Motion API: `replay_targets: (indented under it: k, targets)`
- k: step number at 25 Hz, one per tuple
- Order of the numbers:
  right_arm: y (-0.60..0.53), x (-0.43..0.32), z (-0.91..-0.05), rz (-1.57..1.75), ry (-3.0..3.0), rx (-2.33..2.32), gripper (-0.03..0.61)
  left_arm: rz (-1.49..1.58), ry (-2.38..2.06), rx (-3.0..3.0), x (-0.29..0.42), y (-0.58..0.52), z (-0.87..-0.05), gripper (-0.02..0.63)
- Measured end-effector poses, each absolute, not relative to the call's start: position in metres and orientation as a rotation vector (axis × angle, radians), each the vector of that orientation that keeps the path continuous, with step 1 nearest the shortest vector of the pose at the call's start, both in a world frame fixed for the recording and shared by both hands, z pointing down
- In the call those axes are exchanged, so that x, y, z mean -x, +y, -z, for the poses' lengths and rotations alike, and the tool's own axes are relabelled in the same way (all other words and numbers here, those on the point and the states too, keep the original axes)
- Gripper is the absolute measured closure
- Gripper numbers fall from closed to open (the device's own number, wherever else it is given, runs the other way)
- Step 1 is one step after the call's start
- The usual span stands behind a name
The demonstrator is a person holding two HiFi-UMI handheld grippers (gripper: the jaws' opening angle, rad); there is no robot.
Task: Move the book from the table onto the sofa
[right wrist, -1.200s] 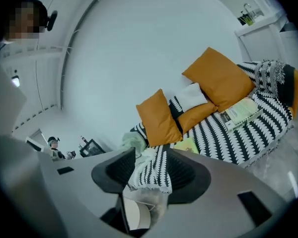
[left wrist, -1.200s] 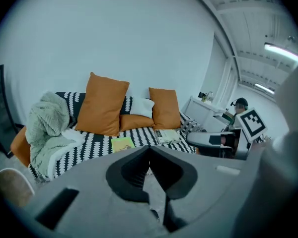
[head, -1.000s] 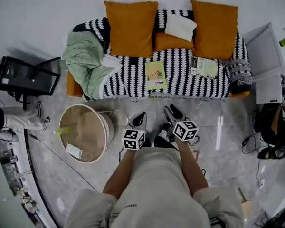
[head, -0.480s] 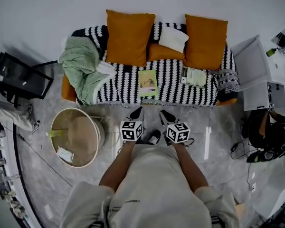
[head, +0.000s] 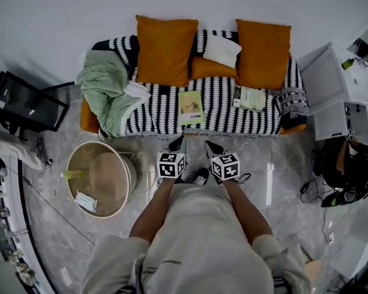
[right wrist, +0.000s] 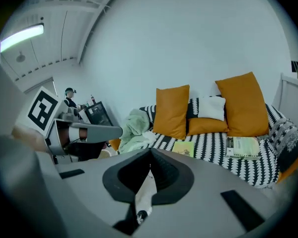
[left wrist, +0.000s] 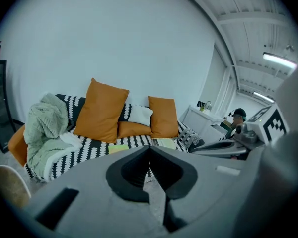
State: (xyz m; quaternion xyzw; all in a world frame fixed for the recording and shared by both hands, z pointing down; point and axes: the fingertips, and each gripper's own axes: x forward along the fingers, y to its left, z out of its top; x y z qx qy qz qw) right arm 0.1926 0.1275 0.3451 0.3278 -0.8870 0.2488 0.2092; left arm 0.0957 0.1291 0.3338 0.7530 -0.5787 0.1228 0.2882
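A yellow-green book (head: 191,107) lies flat on the front of the black-and-white striped sofa (head: 165,112); it shows again as the book (left wrist: 120,148) and the book (right wrist: 184,148) in the two gripper views. Both grippers hang side by side over the floor just short of the sofa's front edge, pointing at it. My left gripper (head: 178,143) (left wrist: 150,148) is shut with nothing in it. My right gripper (head: 208,146) (right wrist: 150,152) is shut and empty too. Neither touches the book.
A second booklet (head: 249,98) lies on the sofa's right part, among orange cushions (head: 165,49) and a green blanket (head: 104,87). A round wooden table (head: 107,176) with a small packet (head: 86,202) stands left. White cabinet (head: 331,84) right, black stand (head: 24,103) left.
The right gripper's jaws have gone from open to shut and it has rolled. Both grippers have drawn a little closer together; the book lies where it was.
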Motion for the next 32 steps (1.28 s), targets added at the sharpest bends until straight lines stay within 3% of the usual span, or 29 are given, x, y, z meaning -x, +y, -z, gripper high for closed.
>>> replay_targets:
  k: [17, 32]
  targets:
    - [0.118, -0.218, -0.357, -0.725, -2.408, -1.021, 0.572, -0.578, -1.526, -2.129, -0.108, 0.135, -0.344, 0.604]
    - [0.123, -0.215, -0.358, -0.702, -2.417, -1.006, 0.572, -0.569, -1.519, -2.11, -0.105, 0.144, -0.35, 0.604]
